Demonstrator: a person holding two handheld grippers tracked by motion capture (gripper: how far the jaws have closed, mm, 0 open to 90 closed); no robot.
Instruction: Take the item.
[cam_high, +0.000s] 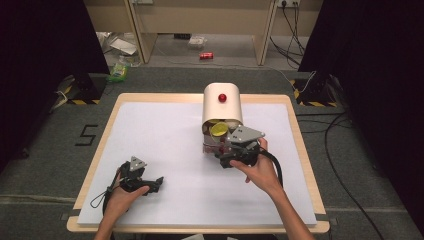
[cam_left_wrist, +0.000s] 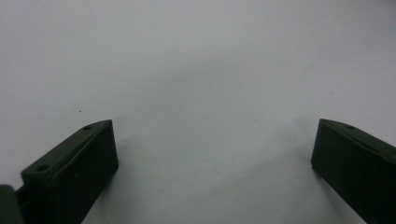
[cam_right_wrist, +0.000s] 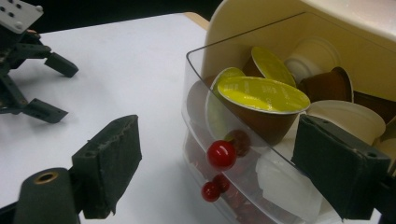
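My right gripper (cam_right_wrist: 215, 163) hangs with jaws spread and empty at the clear plastic drawer (cam_right_wrist: 243, 154) of the cream capsule dispenser (cam_high: 222, 102); its red round knob (cam_right_wrist: 221, 154) lies between them, just ahead. My left gripper (cam_high: 145, 184) rests released on the table (cam_high: 165, 145), well apart.

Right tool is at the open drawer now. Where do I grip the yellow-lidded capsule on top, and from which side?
Grip the yellow-lidded capsule across its brown tapered body just under the foil rim, coming from above over the clear drawer front. It lies tilted on the pile, its lid facing the right tool, so the body's sides look easiest to reach; the rim should stop it slipping.
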